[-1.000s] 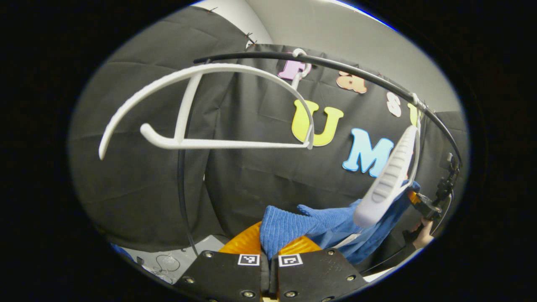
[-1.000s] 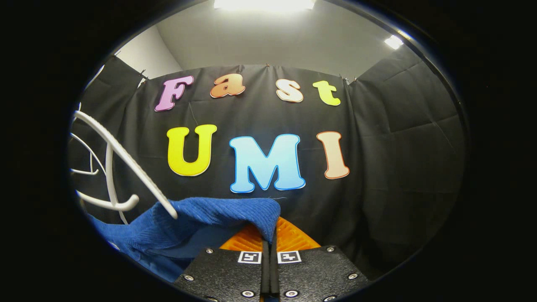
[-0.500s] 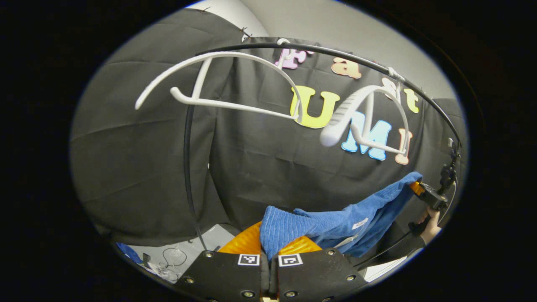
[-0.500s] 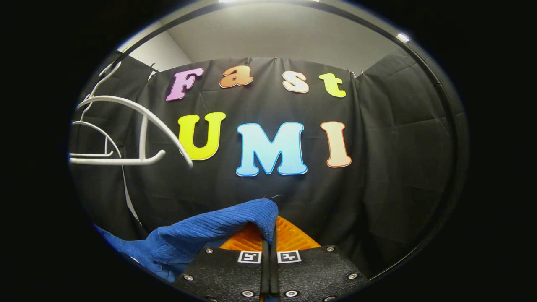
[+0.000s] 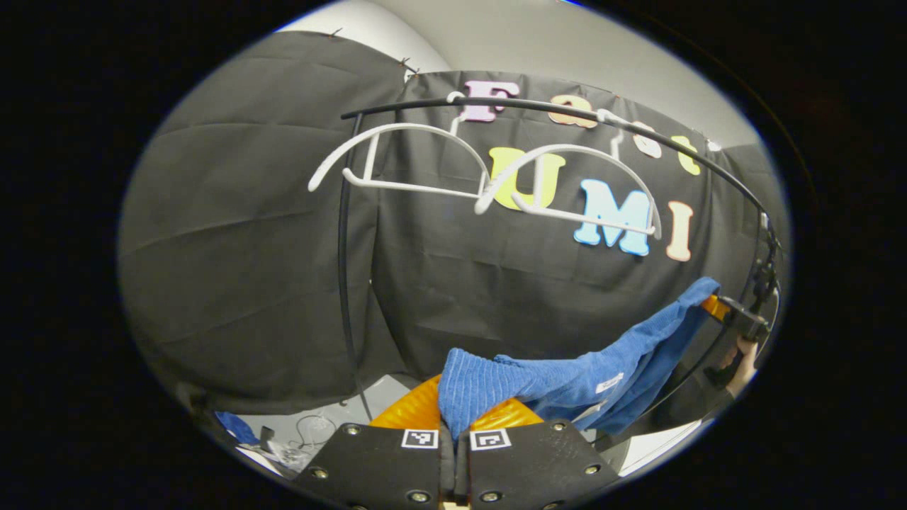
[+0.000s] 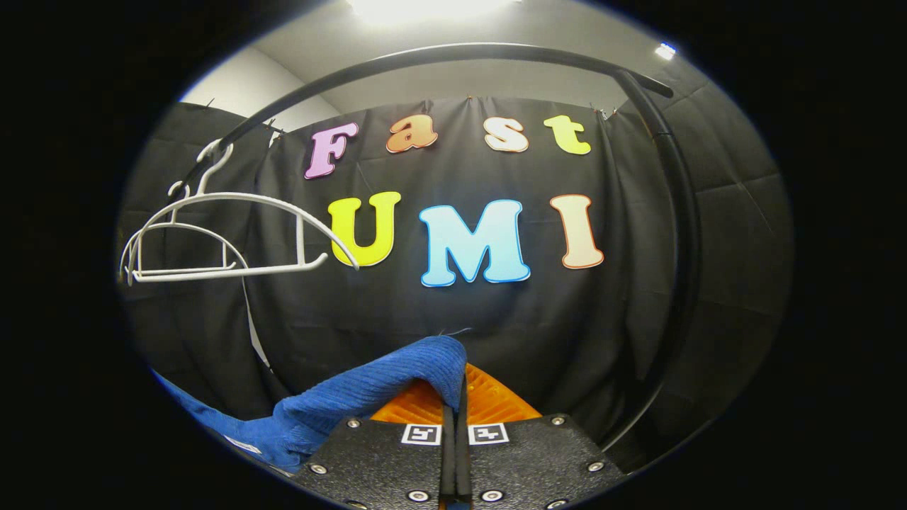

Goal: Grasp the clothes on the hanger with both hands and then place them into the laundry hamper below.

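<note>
Jaws clenched on the blue garment (image 5: 560, 379) in both the left gripper (image 5: 455, 425) and right gripper (image 6: 454, 404), we are judging an even, level descent best.

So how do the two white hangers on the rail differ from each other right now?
In the left gripper view, the left hanger hangs nearer the rail's bent end, while the right hanger hangs further along it. The left hanger's lower bar runs almost level; the right hanger's slopes down more to the right. Their tips overlap in the middle. Both are white, curved and bare; the blue garment is off them.
</note>
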`<state>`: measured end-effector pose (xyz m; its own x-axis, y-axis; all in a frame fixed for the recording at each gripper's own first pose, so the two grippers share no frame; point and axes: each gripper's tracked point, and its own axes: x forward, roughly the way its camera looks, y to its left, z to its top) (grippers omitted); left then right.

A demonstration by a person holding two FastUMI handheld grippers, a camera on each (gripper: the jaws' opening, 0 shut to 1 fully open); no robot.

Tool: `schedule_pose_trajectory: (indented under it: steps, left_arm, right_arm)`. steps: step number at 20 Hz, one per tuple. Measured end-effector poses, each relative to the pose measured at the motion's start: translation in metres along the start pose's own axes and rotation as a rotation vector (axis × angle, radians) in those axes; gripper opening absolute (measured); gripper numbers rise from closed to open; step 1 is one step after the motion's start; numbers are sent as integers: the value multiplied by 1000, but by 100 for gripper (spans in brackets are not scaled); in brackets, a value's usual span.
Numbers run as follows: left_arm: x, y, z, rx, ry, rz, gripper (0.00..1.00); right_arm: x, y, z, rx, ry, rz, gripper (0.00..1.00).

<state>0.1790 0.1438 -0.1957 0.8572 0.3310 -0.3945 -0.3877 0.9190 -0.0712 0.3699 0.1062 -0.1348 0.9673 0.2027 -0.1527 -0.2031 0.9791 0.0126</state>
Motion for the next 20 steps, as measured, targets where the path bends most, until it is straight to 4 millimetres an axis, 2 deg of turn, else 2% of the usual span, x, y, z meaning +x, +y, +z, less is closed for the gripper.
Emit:
schedule_pose_trajectory:
  steps: [6,9,10,11,12,17,20]
  left_arm:
    - [-28,-28,-38,-14,48,-82,2]
    - [-36,-39,-49,-26,77,-154,3]
    - [-38,-43,-50,-4,80,-189,0]
    - [-40,-44,-50,33,80,-221,3]
    - [-38,-43,-49,80,80,-253,1]
    - [-42,-52,-62,222,80,-438,2]
    - [-47,-57,-68,239,92,-516,2]
  right_arm:
    - [-57,-9,-24,2,92,-25,0]
    - [-94,-14,-36,-23,141,-93,0]
    - [-108,-13,-39,-29,153,-116,0]
    - [-121,-14,-41,-35,164,-141,0]
    - [-133,-14,-44,-43,175,-166,0]
    - [-193,3,-51,-23,200,-290,0]
    - [-220,24,-62,-39,226,-318,0]
